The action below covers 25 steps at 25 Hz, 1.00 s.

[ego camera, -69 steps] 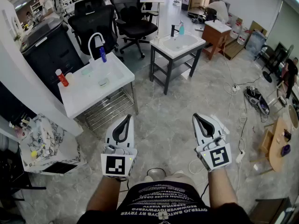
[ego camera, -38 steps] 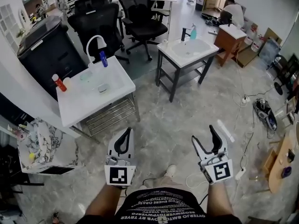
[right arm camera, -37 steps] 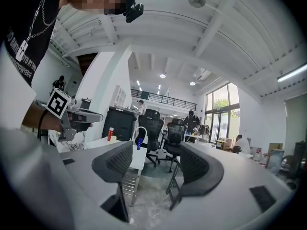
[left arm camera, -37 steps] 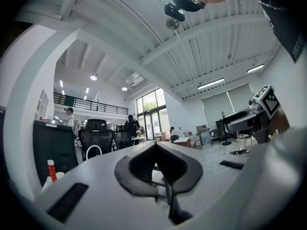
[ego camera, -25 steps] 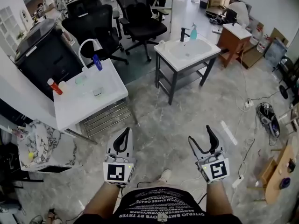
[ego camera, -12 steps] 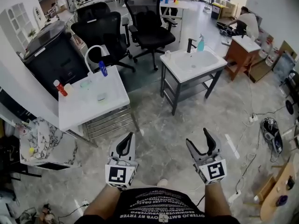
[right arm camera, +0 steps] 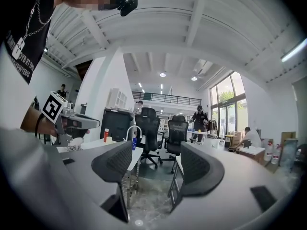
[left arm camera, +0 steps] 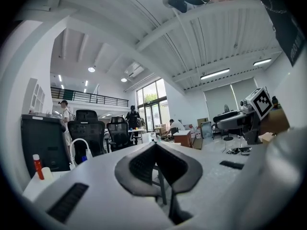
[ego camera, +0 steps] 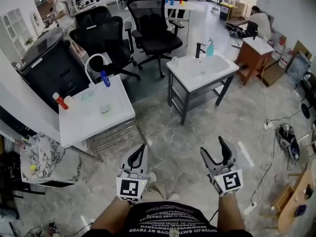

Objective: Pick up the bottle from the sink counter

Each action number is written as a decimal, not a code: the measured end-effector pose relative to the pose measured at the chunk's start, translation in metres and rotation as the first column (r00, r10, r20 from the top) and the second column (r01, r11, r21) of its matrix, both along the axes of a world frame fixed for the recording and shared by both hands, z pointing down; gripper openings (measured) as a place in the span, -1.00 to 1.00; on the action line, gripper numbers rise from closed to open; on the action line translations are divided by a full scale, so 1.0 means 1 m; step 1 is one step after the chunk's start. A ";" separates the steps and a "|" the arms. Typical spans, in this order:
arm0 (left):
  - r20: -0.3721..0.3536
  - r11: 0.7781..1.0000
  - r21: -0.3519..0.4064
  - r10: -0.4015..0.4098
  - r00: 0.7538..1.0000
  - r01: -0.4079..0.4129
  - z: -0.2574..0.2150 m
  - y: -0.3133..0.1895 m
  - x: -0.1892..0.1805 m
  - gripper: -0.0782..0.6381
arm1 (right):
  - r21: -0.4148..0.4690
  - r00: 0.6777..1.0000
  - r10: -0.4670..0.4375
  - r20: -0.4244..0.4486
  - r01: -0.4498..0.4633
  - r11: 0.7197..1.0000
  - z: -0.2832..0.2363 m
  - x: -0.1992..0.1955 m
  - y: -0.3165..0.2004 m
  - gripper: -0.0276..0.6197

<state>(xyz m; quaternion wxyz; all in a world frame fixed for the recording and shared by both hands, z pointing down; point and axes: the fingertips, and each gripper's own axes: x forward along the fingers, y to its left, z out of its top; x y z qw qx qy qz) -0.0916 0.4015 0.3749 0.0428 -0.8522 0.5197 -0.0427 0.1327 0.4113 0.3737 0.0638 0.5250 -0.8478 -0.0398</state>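
Observation:
A white sink counter point(ego camera: 94, 117) stands ahead on the left, with a curved white faucet point(ego camera: 94, 60). On it stand a red bottle point(ego camera: 60, 101) at the left edge and a blue bottle point(ego camera: 105, 78) by the faucet. A second sink counter point(ego camera: 217, 70) further right carries a teal spray bottle point(ego camera: 210, 47). My left gripper point(ego camera: 143, 147) is shut and empty, level above the floor, well short of both counters. My right gripper point(ego camera: 213, 145) is open and empty beside it. The red bottle point(right arm camera: 106, 134) and blue bottle point(right arm camera: 134, 143) show small in the right gripper view.
Black office chairs point(ego camera: 155, 26) stand behind the counters and a black cabinet point(ego camera: 49, 63) sits at the left. A marble-patterned surface point(ego camera: 47, 157) lies at the near left. Cables and a power strip point(ego camera: 269, 125) cross the floor on the right. People work in the background.
The view has shifted as the person walks; both grippers sit lower in the head view, and the left sink counter lies more directly ahead. Jaw states look the same.

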 end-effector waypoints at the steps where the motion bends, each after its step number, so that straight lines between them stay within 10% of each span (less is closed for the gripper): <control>1: 0.002 1.000 -0.007 0.003 1.000 -0.003 0.003 -0.005 -0.002 -0.78 | -0.006 1.000 0.002 0.001 -0.002 1.000 0.002 -0.001 -0.005 -0.02; 25: -0.014 0.994 0.009 0.108 0.994 -0.108 0.019 -0.217 -0.083 -0.78 | -0.052 0.998 0.054 -0.032 -0.055 0.997 0.008 -0.094 -0.188 -0.02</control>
